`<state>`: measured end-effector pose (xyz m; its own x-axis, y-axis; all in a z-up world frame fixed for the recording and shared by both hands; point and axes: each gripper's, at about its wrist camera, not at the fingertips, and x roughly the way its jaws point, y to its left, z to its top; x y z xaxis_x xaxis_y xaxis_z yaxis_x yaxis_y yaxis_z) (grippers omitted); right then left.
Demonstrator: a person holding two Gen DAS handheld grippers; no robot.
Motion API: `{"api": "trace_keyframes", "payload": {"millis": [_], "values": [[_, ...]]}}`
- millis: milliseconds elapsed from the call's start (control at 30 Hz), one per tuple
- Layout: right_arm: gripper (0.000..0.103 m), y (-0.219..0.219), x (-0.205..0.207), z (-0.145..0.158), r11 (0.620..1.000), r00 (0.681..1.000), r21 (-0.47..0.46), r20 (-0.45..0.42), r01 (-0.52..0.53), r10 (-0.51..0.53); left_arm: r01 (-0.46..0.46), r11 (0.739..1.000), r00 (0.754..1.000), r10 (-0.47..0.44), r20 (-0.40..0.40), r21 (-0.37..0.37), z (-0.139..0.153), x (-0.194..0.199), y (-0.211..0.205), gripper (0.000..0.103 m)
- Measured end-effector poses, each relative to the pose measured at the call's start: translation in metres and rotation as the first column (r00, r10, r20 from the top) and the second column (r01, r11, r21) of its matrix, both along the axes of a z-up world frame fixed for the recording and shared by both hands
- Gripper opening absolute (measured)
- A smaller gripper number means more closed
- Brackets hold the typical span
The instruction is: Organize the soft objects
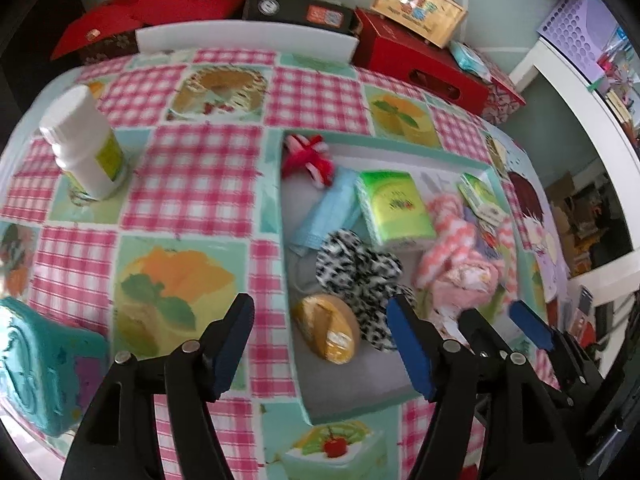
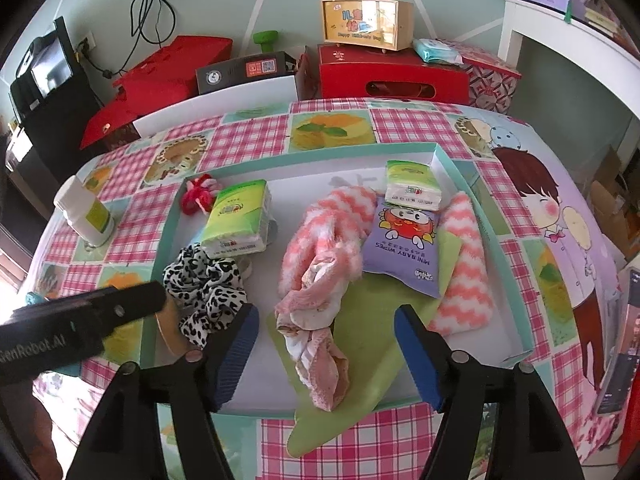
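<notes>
A shallow teal-rimmed tray (image 2: pixel 452 160) on the checked tablecloth holds soft things: a black-and-white scrunchie (image 2: pixel 208 284), a pink cloth (image 2: pixel 316 308), a pink-and-white fuzzy cloth (image 2: pixel 464 260), a green cloth (image 2: pixel 360 340), two green tissue packs (image 2: pixel 236 220), a purple baby-wipes pack (image 2: pixel 404 244), a red-and-white scrunchie (image 2: pixel 198 196), a blue face mask (image 1: pixel 328 212) and a bread-shaped toy (image 1: pixel 328 328). My left gripper (image 1: pixel 324 344) is open and empty above the tray's near left edge. My right gripper (image 2: pixel 326 352) is open and empty over the pink cloth; it also shows in the left wrist view (image 1: pixel 504 328).
A white bottle (image 1: pixel 84 144) stands on the table left of the tray. A teal box (image 1: pixel 36 364) sits at the near left edge. Red boxes (image 2: pixel 392 72), a black box (image 2: pixel 244 70) and a wooden case (image 2: pixel 366 20) stand behind the table. A white shelf (image 2: pixel 568 40) is at the right.
</notes>
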<state>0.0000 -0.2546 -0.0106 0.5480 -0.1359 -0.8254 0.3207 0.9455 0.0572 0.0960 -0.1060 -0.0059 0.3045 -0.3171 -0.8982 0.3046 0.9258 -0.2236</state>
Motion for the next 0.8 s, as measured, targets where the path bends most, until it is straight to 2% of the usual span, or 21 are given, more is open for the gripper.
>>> {"api": "trace_keyframes", "payload": {"millis": [67,100,133,300,367,400,800], "values": [[0.085,0.000,0.000,0.000,1.000,1.000,-0.009,-0.001,0.006,-0.006,-0.025,0.999,0.999,0.024,0.030,0.035,0.001,0.003,0.004,0.075],[0.085,0.000,0.000,0.001,1.000,1.000,-0.013,0.000,0.008,-0.008,-0.037,0.998,0.998,0.035,0.044,0.052,0.000,0.004,0.007,0.084],[0.085,-0.001,0.000,0.001,1.000,1.000,-0.014,0.001,0.010,-0.010,-0.052,0.997,0.997,0.048,0.061,0.064,0.001,0.006,0.010,0.087],[0.088,-0.002,0.001,0.000,0.999,1.000,-0.029,-0.003,0.021,-0.021,-0.112,0.989,0.988,0.101,0.115,0.093,0.000,0.014,0.023,0.087],[0.102,-0.003,0.001,0.000,0.999,1.000,-0.033,-0.002,0.030,-0.031,-0.126,0.985,0.985,0.110,0.134,0.117,-0.002,0.017,0.026,0.089],[0.103,-0.004,0.001,0.000,0.999,0.999,-0.036,0.000,0.037,-0.037,-0.127,0.984,0.984,0.108,0.141,0.128,-0.003,0.018,0.027,0.090],[0.103,-0.005,0.002,-0.004,0.998,0.999,-0.037,-0.015,0.047,-0.047,-0.147,0.972,0.980,0.117,0.162,0.183,-0.012,0.022,0.029,0.090]]}}
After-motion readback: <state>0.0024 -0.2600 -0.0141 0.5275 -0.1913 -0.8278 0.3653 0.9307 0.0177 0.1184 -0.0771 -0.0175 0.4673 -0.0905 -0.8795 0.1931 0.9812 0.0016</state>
